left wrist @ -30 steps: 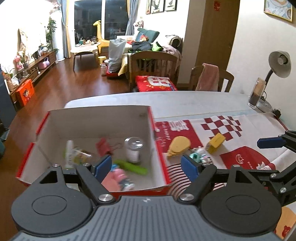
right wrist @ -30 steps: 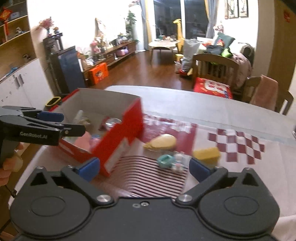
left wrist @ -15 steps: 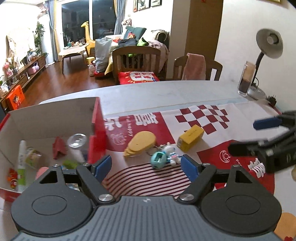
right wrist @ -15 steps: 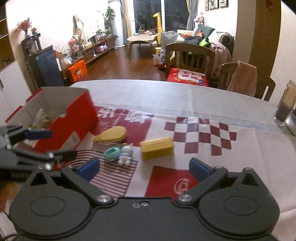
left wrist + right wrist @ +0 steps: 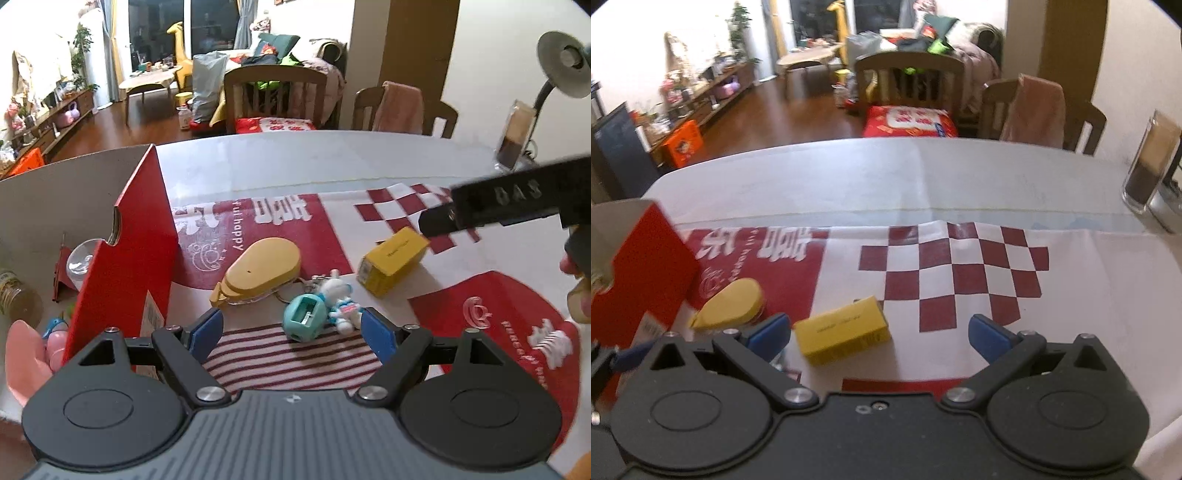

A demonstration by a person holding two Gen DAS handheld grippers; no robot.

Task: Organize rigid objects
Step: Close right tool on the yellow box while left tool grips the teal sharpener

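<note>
The red box stands at the left of the table, and the things not yet sorted lie on the cloth just to its right: a yellow oval case nearest the box wall, then a teal pencil sharpener touching a small white figure, then a yellow carton farthest out. The left gripper has its jaws wide apart with nothing between them, and the sharpener sits straight ahead, just beyond the blue pads. The right gripper is equally wide and empty; the carton lies just ahead, toward its left pad, its long axis running roughly across the gap. So the left hand looks nearer the sharpener, the right nearer the carton. Only the left wrist view shows inside the box, the sharpener and the figure; the right wrist view shows the carton closer.
</note>
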